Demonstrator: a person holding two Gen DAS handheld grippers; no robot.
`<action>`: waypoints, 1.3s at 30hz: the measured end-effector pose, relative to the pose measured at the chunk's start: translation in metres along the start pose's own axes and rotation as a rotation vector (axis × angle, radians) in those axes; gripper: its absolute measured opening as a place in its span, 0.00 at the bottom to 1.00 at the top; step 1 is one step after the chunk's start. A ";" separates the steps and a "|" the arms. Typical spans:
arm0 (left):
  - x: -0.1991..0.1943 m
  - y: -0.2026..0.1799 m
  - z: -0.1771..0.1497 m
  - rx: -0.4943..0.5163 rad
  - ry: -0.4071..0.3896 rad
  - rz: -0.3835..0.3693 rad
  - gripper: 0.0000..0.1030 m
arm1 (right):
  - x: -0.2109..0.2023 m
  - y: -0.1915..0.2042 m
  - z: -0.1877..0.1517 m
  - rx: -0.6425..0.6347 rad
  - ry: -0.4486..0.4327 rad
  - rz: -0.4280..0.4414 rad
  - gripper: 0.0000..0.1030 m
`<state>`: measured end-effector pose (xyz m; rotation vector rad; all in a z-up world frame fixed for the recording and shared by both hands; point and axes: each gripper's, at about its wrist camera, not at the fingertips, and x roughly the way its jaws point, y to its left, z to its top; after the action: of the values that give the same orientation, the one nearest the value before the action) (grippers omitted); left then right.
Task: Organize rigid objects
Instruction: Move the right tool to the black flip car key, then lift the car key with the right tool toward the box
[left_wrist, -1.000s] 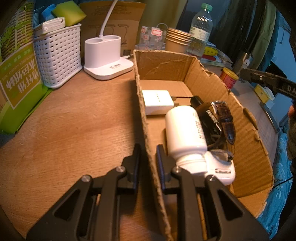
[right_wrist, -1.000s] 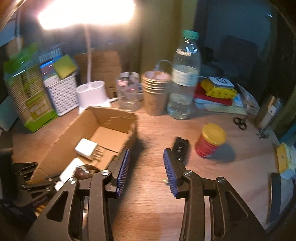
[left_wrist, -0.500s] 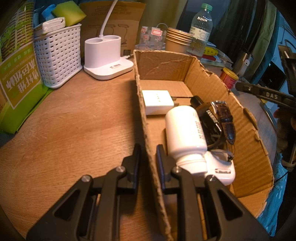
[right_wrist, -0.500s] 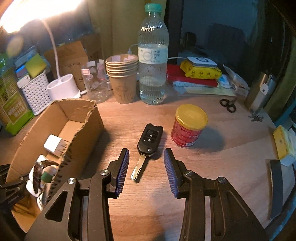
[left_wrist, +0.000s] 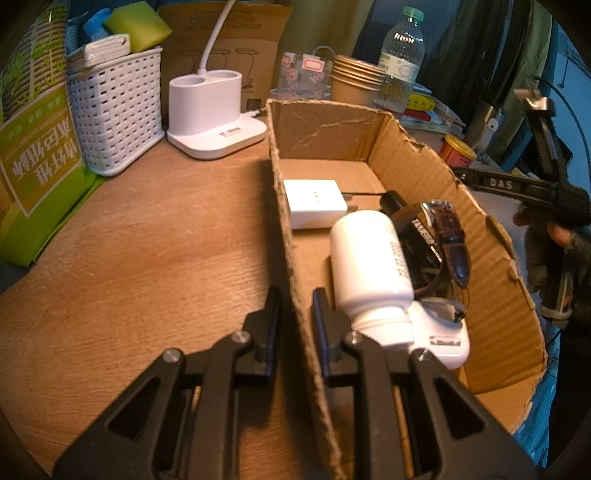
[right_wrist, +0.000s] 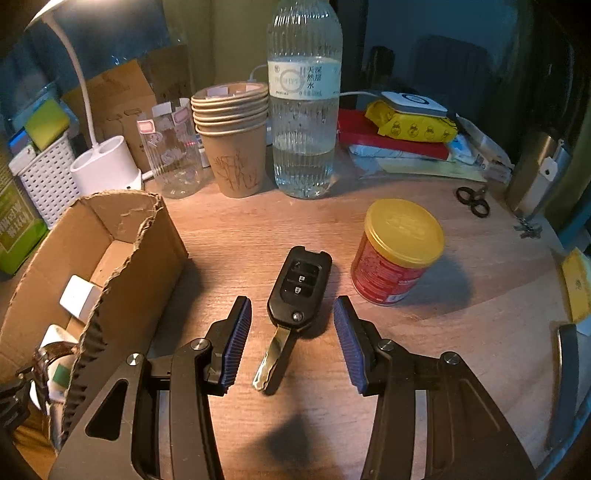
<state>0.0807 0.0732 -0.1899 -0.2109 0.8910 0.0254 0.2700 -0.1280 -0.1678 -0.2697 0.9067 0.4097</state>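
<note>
With the cardboard box (left_wrist: 332, 122) taken as the landmark, progress reads as partly done. Inside the box lie 4 items that can be made out: a white charger (left_wrist: 314, 203) toward the far end, a white pill bottle (left_wrist: 369, 258) on its side nearer the camera, a dark watch with a brown strap (left_wrist: 443, 236) just beside the bottle, and a white rounded object (left_wrist: 443, 339) touching the bottle's cap end. What that last object is cannot be told.

Left gripper (left_wrist: 295, 306): fingers pressed nearly together, pinching the box's near side wall, 1 finger outside and 1 inside. Judged role: steadying the box.

Right gripper (right_wrist: 291, 339): jaws opening, blue pads (right_wrist: 236, 343) spread and apart from the car key (right_wrist: 295, 291), which lies on the wooden table (right_wrist: 461, 314) between them, blade folded out toward the camera. No contact visible. The key sits outside the box, near its far right corner.

Still outside the box: the key and a red tin with a yellow lid (right_wrist: 399, 254), farther from the box than the key. Whether the tin belongs to the task cannot be told.

Judgement: 4 items stowed, at least 1 left; step in hand is the key pickup, not yet gripped.
</note>
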 end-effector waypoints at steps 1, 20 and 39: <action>0.000 0.000 0.000 0.000 0.000 0.000 0.18 | 0.002 0.001 0.000 -0.002 0.003 -0.002 0.48; 0.000 0.000 0.000 0.000 0.000 0.000 0.18 | 0.033 0.001 0.007 0.012 0.048 -0.018 0.48; 0.000 0.000 0.000 -0.005 0.008 0.006 0.18 | 0.036 0.002 0.002 0.013 0.055 0.000 0.37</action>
<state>0.0808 0.0732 -0.1901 -0.2126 0.8997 0.0325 0.2903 -0.1175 -0.1953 -0.2698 0.9629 0.3978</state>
